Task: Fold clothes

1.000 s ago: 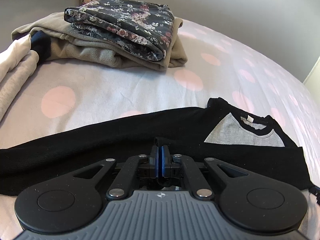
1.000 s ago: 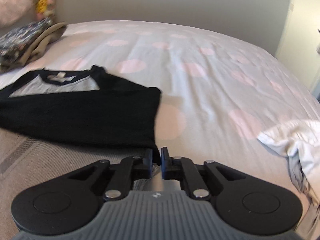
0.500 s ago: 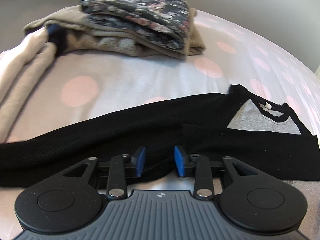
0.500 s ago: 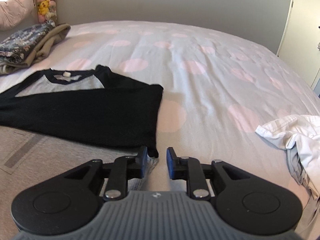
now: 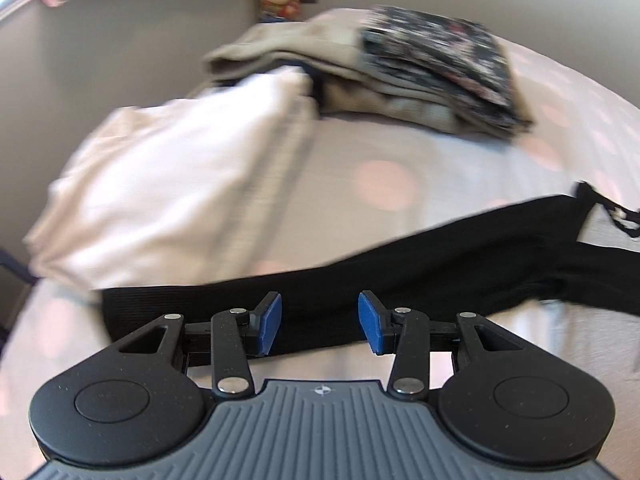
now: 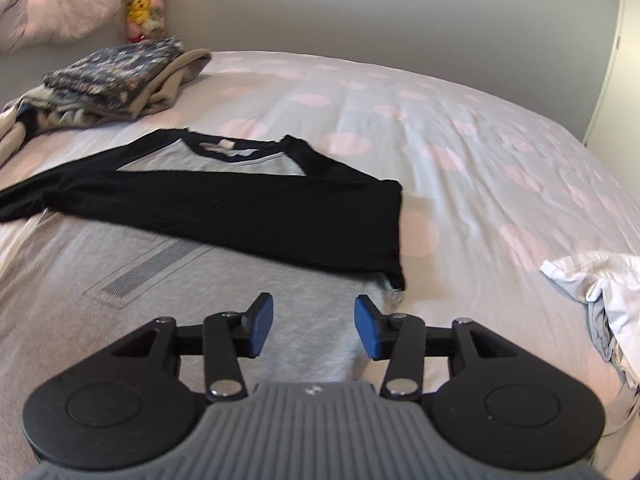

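Note:
A grey raglan shirt with black sleeves lies flat on the bed, its right sleeve folded across the chest. Its grey body spreads toward me. My right gripper is open and empty, just above the grey body near the folded sleeve's cuff. In the left wrist view the other black sleeve stretches out to the left over the sheet. My left gripper is open and empty, hovering over that sleeve near its cuff end.
A stack of folded clothes, floral on beige, sits at the head of the bed. A cream garment lies left of the sleeve. A crumpled white garment lies at the right. The sheet has pink dots.
Both grippers opened and let go of the shirt. The left one swung left along the outstretched sleeve; the right one drew back and rose a little.

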A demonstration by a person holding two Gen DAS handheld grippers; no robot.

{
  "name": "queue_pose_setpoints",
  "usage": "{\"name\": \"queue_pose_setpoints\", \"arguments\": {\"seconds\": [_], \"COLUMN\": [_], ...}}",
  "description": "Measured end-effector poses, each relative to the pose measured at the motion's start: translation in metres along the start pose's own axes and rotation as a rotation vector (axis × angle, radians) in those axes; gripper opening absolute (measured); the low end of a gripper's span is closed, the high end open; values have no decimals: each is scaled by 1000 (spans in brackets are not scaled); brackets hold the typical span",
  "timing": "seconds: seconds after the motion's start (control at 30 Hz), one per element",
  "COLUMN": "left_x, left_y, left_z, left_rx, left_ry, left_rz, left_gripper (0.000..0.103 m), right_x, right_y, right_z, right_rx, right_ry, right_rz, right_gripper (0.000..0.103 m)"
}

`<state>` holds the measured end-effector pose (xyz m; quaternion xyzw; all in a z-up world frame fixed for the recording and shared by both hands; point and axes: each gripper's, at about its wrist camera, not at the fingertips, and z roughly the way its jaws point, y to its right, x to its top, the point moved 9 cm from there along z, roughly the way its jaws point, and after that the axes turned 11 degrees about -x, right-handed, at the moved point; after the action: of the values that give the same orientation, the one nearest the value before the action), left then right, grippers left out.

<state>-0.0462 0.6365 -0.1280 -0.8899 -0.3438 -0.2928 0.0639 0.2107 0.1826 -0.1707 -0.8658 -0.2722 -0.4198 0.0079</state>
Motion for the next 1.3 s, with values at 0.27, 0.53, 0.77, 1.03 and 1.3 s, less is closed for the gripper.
{"name": "queue_pose_setpoints", "arguments": {"seconds": [0.27,0.53,0.77,1.03,1.3], "left_x": [-8,-16,-21,-7,55], "left_y": [-77,-113,-129,-111,-27], "left_z": [-22,-20,-11,-33,-100], "left_rx": [60,32,-27,-34,-75], "left_ry": [25,58,91,108,153], "left_rz": [-22,-86,-151,-101,17], "left_gripper": [46,50,42,0,0], "right_x": [-6,-13,-16,-14,-7], "right_y": [-22,-37,-47,-49,-36], "right_z": [-5,4,11,14,5], "right_rx": [17,20,10,14,36], "right_ry": [39,66,63,78,97], "right_rz": [-36,-99,-147,-143,-71], "right_gripper": [51,51,51,51,51]}}
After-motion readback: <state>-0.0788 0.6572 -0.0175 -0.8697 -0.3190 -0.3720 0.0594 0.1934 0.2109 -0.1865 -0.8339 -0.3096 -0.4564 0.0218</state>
